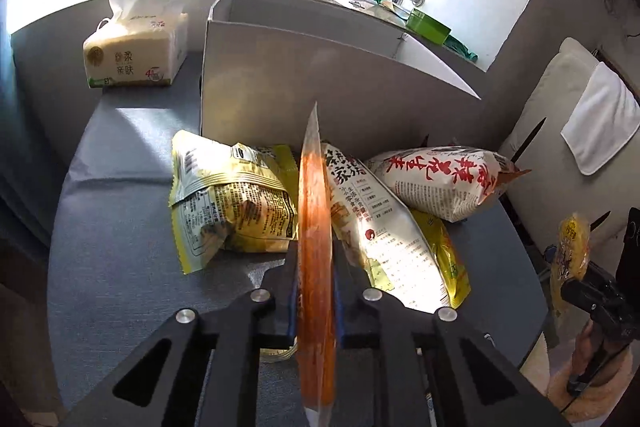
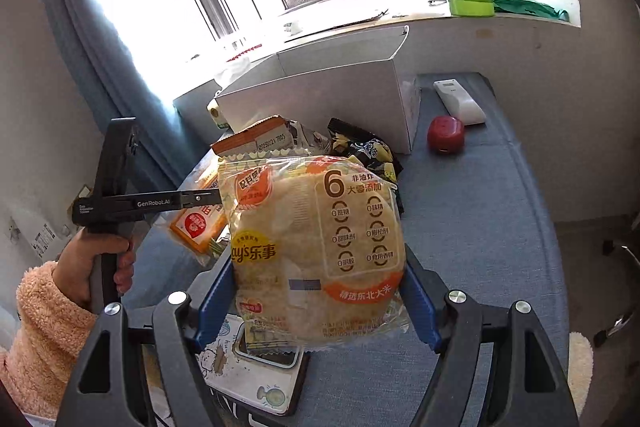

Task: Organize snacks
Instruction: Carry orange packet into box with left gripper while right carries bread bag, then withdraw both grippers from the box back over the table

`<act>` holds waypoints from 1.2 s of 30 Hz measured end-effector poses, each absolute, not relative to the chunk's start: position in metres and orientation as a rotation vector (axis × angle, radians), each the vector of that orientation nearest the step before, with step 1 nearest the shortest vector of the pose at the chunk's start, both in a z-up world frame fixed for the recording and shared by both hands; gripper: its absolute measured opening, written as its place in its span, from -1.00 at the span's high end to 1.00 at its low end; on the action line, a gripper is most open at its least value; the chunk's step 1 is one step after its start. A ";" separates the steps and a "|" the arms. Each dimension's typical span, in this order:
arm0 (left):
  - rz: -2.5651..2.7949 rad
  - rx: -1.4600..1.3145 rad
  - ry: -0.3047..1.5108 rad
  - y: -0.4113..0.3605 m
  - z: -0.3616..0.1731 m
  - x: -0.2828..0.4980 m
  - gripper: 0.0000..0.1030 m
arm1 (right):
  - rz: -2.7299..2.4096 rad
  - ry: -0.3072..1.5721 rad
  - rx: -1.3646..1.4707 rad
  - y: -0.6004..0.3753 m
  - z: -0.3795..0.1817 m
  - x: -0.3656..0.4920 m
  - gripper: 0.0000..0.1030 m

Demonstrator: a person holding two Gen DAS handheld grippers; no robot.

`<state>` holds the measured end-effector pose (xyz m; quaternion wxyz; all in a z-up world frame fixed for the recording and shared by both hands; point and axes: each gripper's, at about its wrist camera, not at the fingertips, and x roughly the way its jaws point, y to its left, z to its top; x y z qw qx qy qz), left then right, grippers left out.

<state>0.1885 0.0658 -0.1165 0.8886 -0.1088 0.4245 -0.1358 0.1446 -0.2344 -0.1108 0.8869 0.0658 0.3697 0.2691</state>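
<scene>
My left gripper (image 1: 316,267) is shut on a flat orange packet (image 1: 316,219), held on edge above the snack pile. Below it lie a yellow-green bag (image 1: 228,203), a long white bag (image 1: 376,227) and a white bag with red characters (image 1: 444,179). My right gripper (image 2: 318,279) is shut on a round Lay's rice cracker bag (image 2: 320,247), its blue pads pressing both sides. The same bag (image 1: 570,259) shows at the right edge of the left wrist view. A white open box (image 1: 320,79) stands behind the pile.
A tissue pack (image 1: 136,55) sits at the back left of the grey table (image 1: 112,227). A red case (image 2: 445,135) and a white remote (image 2: 460,99) lie right of the box. A black snack bag (image 2: 368,151) leans at the box front. A person's hand in a fluffy sleeve (image 2: 44,327) holds the left tool.
</scene>
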 end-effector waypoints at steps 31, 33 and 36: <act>-0.170 -0.128 0.709 0.061 -0.005 0.380 -0.97 | 0.444 0.794 0.263 -0.200 -0.026 0.407 -0.92; -0.168 -0.129 0.697 0.064 -0.007 0.374 -1.00 | 0.448 0.807 0.289 -0.203 -0.028 0.407 -1.00; -0.146 -0.080 0.701 0.060 -0.006 0.364 -1.00 | 0.446 0.773 0.271 -0.206 -0.025 0.396 -1.00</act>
